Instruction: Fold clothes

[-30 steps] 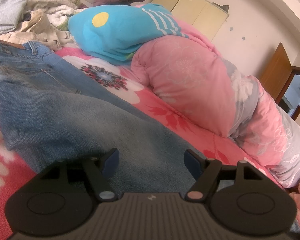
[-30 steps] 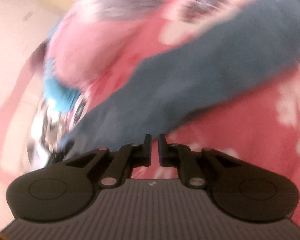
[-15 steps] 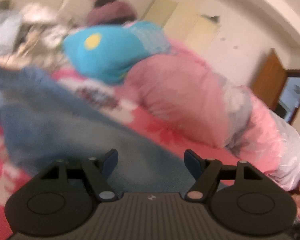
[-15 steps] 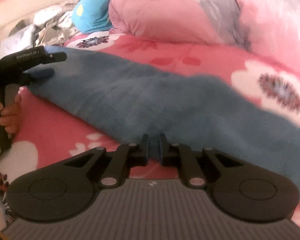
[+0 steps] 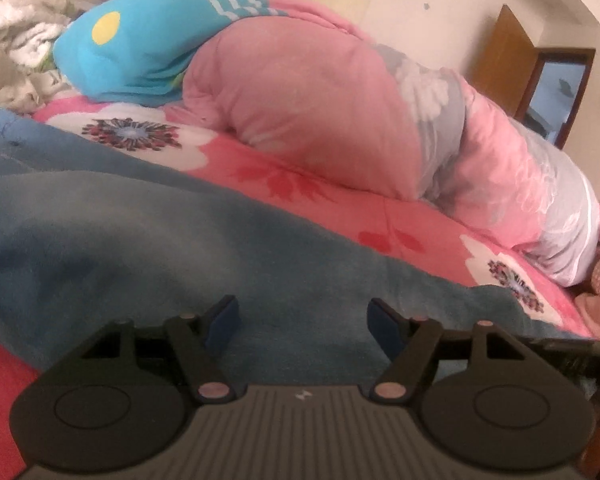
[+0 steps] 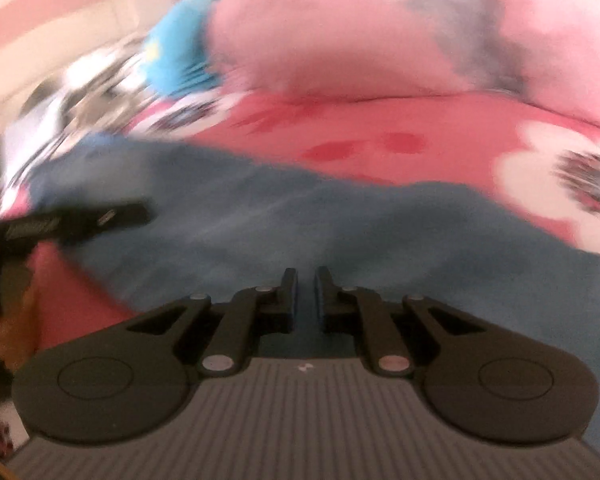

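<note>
Both tongs point(image 5: 304, 322) point(image 6: 306, 294) low over blue garment point(image 5: 148, 240), none gripped

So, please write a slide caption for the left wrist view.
Left gripper, jaws closing but still apart, hovers over blue jeans on a pink floral bedspread.

**Black Two-Finger Grippers with Blue Pads**

Each gripper, left point(image 5: 303, 322) and right point(image 6: 306, 296), is built of matte black linkage arms on round housings, joined by silver rivets. A ribbed grey base is seen. Fingertips point(image 5: 222, 322) are faced in blue.

Cream wall point(image 5: 440, 12), brown wooden door point(image 5: 500, 52)
</note>
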Available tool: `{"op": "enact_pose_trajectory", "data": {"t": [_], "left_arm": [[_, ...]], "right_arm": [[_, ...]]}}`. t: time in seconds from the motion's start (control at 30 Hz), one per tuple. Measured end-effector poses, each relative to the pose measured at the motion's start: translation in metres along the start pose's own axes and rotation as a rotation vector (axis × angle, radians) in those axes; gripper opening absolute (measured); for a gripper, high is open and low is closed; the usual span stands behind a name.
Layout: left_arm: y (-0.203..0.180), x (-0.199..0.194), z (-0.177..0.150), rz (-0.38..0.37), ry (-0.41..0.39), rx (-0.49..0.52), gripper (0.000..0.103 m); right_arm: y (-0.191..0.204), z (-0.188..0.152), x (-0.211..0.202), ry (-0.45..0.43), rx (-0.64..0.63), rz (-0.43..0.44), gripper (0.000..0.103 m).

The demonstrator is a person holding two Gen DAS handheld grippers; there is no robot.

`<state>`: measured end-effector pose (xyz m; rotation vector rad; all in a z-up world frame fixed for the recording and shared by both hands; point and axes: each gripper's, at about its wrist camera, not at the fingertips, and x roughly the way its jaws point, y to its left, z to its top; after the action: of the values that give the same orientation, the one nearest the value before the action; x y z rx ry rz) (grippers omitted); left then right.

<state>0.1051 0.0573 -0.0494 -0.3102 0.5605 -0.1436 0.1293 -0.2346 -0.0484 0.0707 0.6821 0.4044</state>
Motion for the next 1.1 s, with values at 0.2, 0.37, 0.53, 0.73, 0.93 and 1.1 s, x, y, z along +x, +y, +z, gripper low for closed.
{"op": "enact_pose_trajectory", "data": {"t": [0.2, 0.37, 0.53, 0.73, 0.93, 1.1], "left_arm": [[0.000, 0.000, 0.000, -0.006, -0.002, -0.003, 0.073], [0.003, -0.002, -0.001, -0.017, -0.010, -0.017, 0.073], [0.008, -0.002, -0.001, -0.037, -0.021, -0.048, 0.073], [0.013, -0.004, -0.002, -0.057, -0.032, -0.077, 0.073], [0.017, -0.005, -0.002, -0.069, -0.036, -0.097, 0.073], [0.013, -0.005, -0.002, -0.054, -0.029, -0.074, 0.074]], "right_arm": [[-0.117, -0.017, -0.054, -0.070, 0.331, -0.166, 0.000], [-0.192, -0.045, -0.110, -0.151, 0.477, -0.370, 0.000], [-0.204, -0.055, -0.149, -0.203, 0.554, -0.605, 0.006], [-0.080, -0.017, -0.122, -0.191, 0.015, -0.268, 0.006], [-0.049, -0.045, -0.101, -0.018, -0.211, -0.159, 0.006], [-0.160, -0.076, -0.155, -0.077, 0.097, -0.380, 0.005]]}}
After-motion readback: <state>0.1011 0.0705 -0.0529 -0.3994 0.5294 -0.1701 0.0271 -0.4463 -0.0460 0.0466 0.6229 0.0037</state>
